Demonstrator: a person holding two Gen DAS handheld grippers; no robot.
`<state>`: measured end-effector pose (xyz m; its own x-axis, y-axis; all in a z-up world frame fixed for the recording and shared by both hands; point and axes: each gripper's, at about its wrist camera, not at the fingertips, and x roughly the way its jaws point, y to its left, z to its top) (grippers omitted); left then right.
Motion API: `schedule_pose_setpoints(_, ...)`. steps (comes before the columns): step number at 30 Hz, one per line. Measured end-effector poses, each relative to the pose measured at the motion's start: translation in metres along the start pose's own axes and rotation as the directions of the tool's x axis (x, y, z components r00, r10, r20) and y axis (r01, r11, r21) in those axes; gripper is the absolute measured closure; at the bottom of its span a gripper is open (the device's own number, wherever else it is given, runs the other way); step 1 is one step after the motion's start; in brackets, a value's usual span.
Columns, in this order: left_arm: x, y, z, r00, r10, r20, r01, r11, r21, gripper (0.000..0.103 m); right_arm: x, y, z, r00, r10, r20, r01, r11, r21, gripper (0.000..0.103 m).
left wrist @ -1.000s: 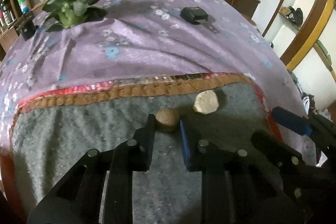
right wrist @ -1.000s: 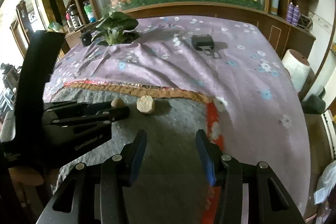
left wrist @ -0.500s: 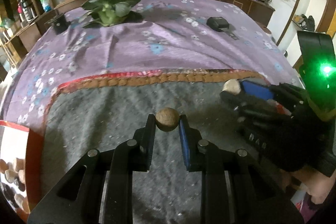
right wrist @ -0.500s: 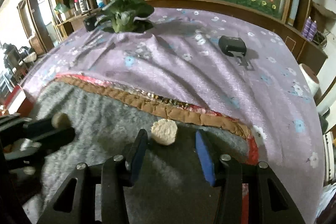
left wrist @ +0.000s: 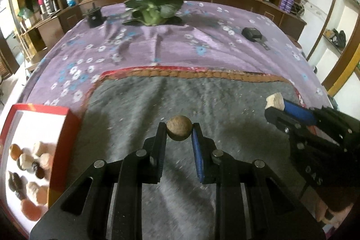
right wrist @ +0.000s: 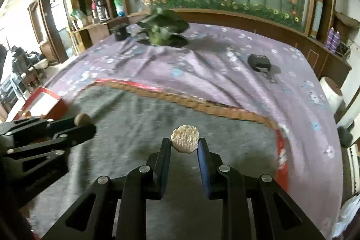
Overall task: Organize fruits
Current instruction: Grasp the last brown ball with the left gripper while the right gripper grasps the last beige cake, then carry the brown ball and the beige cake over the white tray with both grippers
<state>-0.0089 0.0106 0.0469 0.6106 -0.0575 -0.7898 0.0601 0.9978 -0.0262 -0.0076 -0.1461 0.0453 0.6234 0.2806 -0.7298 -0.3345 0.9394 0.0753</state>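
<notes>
My left gripper (left wrist: 178,131) is shut on a round brown fruit (left wrist: 179,131) and holds it above the grey mat (left wrist: 225,105). My right gripper (right wrist: 185,142) is shut on a pale bumpy fruit (right wrist: 185,138), also above the mat. In the left wrist view the right gripper (left wrist: 275,102) shows at the right with the pale fruit (left wrist: 274,100). In the right wrist view the left gripper (right wrist: 83,122) shows at the left with the brown fruit (right wrist: 82,118). A red-rimmed white box (left wrist: 67,127) at the left holds several brown, tan and dark fruits (left wrist: 29,163).
The mat lies on a purple flowered cloth (left wrist: 135,51). A leafy green plant (left wrist: 153,6), a black round object (left wrist: 93,16) and a black device (left wrist: 252,33) sit on the cloth farther back. The red box (right wrist: 45,102) also shows at the left of the right wrist view.
My right gripper closed on the pale fruit and lifted it. My left gripper carried the brown fruit leftward, bringing the red box into view.
</notes>
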Motion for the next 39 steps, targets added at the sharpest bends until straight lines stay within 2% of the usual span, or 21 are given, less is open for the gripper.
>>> schedule_pose_setpoints(19,-0.06,0.079,-0.033,0.99,0.124,0.071,-0.117,0.988,-0.101,0.082,-0.02,0.121,0.002,0.989,0.145,0.007,-0.143,0.981,-0.129,0.08)
schedule_pose_setpoints(28,-0.076,0.118,-0.049,0.982,0.176,0.067,-0.164,0.974,-0.155,0.082,-0.019,0.172,0.007,0.981,0.194,-0.001,-0.19,0.96,-0.207,0.08)
schedule_pose_setpoints(39,-0.084,0.162,-0.063,0.972,0.229,0.049,-0.212,0.951,-0.225,0.081,-0.013,0.214,0.017,0.972,0.236,-0.018,-0.232,0.935,-0.269,0.08)
